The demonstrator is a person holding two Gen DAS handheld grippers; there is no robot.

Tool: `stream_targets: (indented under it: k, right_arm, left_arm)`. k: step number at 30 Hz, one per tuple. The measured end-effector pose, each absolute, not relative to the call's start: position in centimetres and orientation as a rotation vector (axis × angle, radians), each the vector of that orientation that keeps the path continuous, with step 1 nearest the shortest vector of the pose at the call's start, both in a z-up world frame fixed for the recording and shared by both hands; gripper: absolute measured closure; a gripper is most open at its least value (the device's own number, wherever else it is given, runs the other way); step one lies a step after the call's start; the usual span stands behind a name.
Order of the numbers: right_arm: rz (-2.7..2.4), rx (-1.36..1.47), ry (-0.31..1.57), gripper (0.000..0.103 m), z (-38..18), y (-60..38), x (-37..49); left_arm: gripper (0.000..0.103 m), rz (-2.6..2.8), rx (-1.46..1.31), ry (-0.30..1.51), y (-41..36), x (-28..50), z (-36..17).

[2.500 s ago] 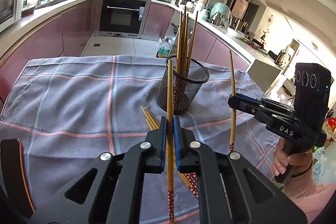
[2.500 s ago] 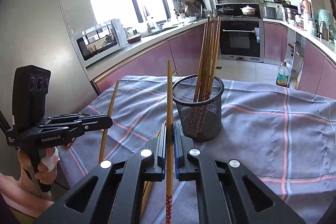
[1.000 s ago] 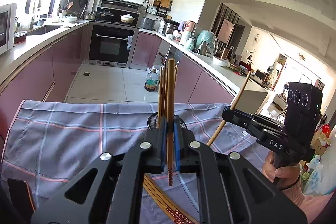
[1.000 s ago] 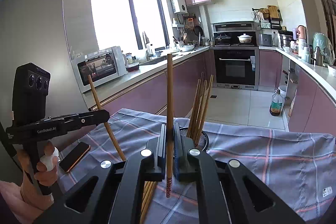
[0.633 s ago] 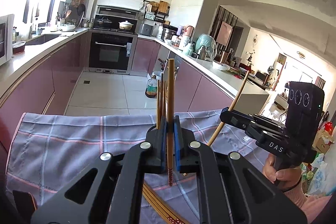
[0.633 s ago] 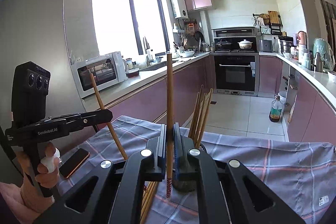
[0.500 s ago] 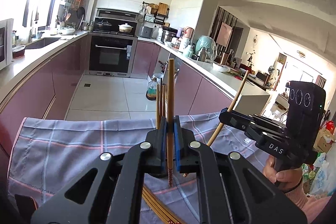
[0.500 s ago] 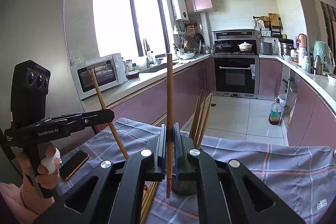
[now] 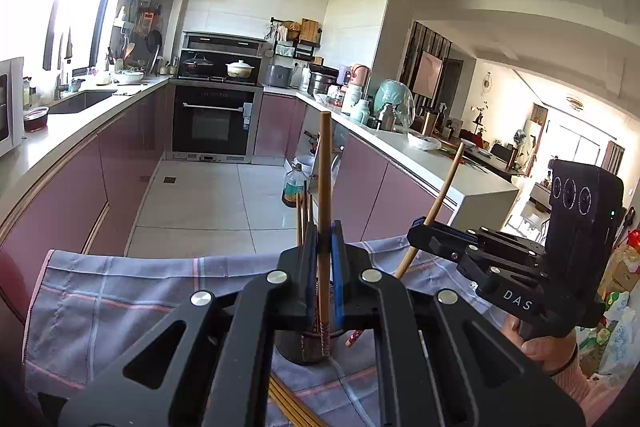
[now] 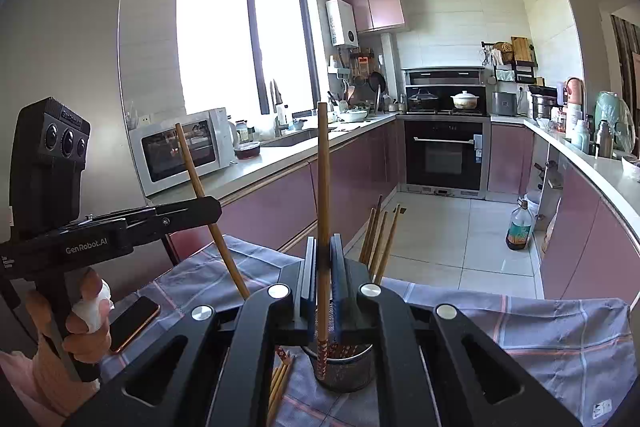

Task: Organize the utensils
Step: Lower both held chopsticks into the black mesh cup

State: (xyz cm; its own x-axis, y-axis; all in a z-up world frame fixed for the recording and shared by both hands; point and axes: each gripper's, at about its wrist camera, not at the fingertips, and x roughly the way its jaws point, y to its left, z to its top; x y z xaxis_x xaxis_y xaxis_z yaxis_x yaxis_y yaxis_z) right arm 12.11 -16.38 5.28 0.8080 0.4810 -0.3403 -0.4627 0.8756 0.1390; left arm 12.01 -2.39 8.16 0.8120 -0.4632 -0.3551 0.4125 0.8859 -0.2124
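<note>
Each gripper is clamped on a single wooden chopstick. The left gripper (image 9: 324, 279) holds its chopstick (image 9: 325, 211) upright between closed blue pads, the red patterned end hanging down just over the dark mesh holder (image 9: 304, 349) that stands on the cloth right below. Seen from the other side, that same left gripper (image 10: 212, 209) shows its chopstick (image 10: 200, 195) tilted, top end leaning left and away.

The right gripper (image 10: 324, 279) is likewise closed on its own chopstick (image 10: 323, 211), which stands upright with its patterned lower end at the mouth of the mesh holder (image 10: 344, 373). From the left side, the right gripper (image 9: 418, 237) carries that chopstick (image 9: 438, 203) slanted, top leaning right, its red tip close to the holder.

Several chopsticks already in the holder (image 10: 380, 239) fan up behind the pads. More loose chopsticks (image 10: 280, 383) lie flat on the grey checked tablecloth (image 10: 560, 339) just left of the holder, near the viewer.

A phone (image 10: 134, 323) rests on the cloth's left edge, beside the person's left hand (image 10: 86, 323). The person's right hand (image 9: 544, 345) grips the other handle. Beyond the table runs a kitchen with mauve cabinets, a black oven (image 9: 212, 121) at the far end and a microwave (image 10: 182, 151) on the left counter.
</note>
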Motion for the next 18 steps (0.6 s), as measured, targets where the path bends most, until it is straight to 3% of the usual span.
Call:
stream_targets:
  k: [18]
  right_arm:
    - [0.468, 0.054, 0.356, 0.098, 6.2, -16.2, 14.4]
  left_arm:
    - [0.096, -0.466, -0.153, 0.421, -2.5, 12.9, 8.4]
